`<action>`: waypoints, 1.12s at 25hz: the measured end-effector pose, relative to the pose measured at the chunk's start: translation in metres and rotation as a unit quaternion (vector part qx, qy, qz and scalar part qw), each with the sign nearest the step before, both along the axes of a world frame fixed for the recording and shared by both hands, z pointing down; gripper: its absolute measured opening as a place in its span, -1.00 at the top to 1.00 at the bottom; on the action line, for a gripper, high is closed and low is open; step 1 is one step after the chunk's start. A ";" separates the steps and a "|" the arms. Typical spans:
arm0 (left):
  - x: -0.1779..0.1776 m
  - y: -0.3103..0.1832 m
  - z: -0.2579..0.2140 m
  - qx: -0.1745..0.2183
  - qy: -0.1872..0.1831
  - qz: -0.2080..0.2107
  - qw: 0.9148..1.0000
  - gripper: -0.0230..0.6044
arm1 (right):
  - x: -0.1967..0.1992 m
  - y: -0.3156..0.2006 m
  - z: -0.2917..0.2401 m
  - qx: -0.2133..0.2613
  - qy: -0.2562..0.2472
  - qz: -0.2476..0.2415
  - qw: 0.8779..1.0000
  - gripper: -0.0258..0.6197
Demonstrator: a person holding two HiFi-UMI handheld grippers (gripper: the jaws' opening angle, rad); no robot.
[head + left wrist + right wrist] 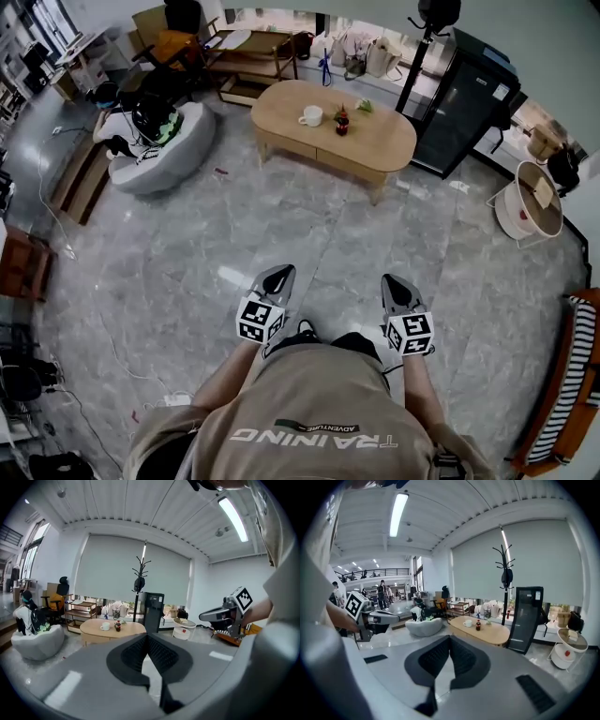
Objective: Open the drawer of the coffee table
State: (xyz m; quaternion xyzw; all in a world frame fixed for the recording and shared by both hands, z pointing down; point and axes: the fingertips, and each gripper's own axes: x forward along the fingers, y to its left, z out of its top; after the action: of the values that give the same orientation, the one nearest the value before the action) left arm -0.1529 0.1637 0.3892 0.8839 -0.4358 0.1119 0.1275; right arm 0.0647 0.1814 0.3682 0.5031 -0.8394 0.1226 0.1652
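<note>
Wooden coffee table: pale oval top on short legs, standing well ahead of the person and well apart from both grippers.
Drawer: set in the coffee table's long side that faces the person; its front sits in line with that side band, closed.
Table top: a white cup, a dark bottle near it, and a small green item toward the far edge.
Floor: glossy grey marble-look tiles, running from the coffee table to the person's feet.
Beanbag seat: grey, left of the coffee table.
Black cabinet: just right of the coffee table; a black coat stand rises beside it.
Shelf unit: wooden, behind the coffee table's left end.
Roller blind: wide, grey, on the wall behind the coffee table; white walls and ceiling strip lights around it.
Left gripper: pointed toward the coffee table, fingers pressed together, nothing between them.
Right gripper: beside the left, pointed the same way, fingers likewise closed on nothing.
</note>
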 end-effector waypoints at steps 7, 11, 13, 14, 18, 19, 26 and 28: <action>-0.017 -0.012 0.018 -0.001 -0.020 0.006 1.000 0.96 | -0.010 0.000 0.010 -0.025 0.022 0.000 0.999 0.91; -0.019 -0.025 0.019 -0.006 -0.005 -0.006 1.000 0.96 | -0.017 -0.020 0.002 -0.017 0.027 -0.009 0.999 0.91; -0.016 -0.031 0.019 -0.010 -0.003 -0.007 1.000 0.96 | -0.021 -0.031 0.003 -0.015 0.027 -0.016 0.999 0.91; -0.015 -0.033 0.020 -0.012 -0.003 -0.007 1.000 0.96 | -0.022 -0.036 0.006 -0.015 0.025 -0.018 0.999 0.91; -0.015 -0.047 0.025 -0.022 -0.006 -0.017 1.000 0.96 | -0.022 -0.059 0.016 -0.015 0.011 -0.024 1.000 0.91; -0.016 -0.052 0.025 -0.025 -0.008 -0.021 0.999 0.96 | -0.022 -0.067 0.015 -0.014 0.008 -0.026 1.000 0.91; 0.004 -0.108 0.013 -0.024 -0.012 -0.028 0.999 0.96 | 0.012 -0.119 0.018 -0.004 -0.006 -0.008 1.000 0.91; 0.021 -0.128 0.006 -0.018 -0.015 -0.022 0.999 0.96 | 0.031 -0.130 0.024 -0.007 -0.010 0.001 1.000 0.91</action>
State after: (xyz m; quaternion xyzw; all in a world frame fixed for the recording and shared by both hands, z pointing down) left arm -0.1324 0.0359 0.3955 0.8698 -0.4549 0.1301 0.1398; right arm 0.0952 0.0512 0.3917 0.5016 -0.8394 0.1341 0.1605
